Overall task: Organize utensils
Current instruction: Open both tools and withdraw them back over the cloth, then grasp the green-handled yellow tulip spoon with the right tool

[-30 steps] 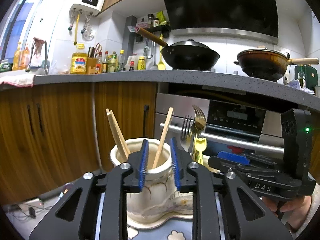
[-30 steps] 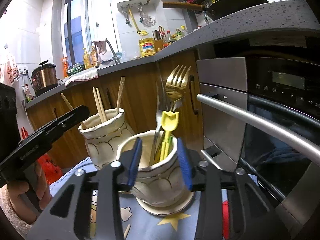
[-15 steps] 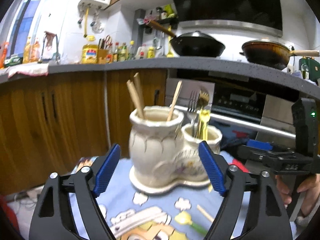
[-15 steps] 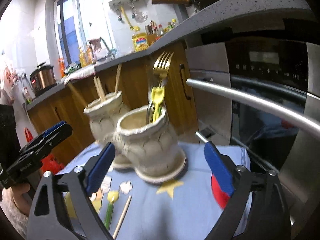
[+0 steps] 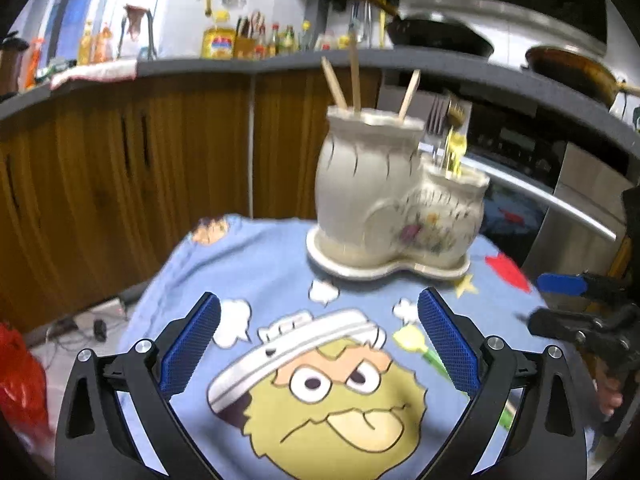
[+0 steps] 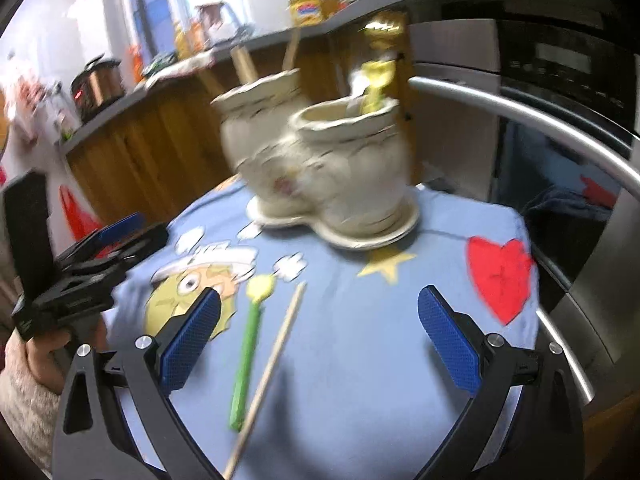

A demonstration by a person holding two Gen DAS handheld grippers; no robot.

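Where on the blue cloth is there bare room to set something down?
Bare cloth lies around the red heart, right of the wooden chopstick. It is crowded at the far edge by the ceramic holder, and left of centre by the green-handled utensil.

Motion blur smears the cream ceramic double utensil holder (image 6: 320, 168); the pale wooden chopstick (image 6: 268, 372) runs off the bottom edge.

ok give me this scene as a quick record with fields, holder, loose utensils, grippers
holder: cream ceramic two-pot utensil holder on the blue cartoon cloth
taller pot: wooden chopsticks
shorter pot: forks, yellow-topped utensil
loose on cloth: green-handled utensil, single wooden chopstick
left gripper: jaws opening, nothing between
right gripper: jaws opening, nothing held
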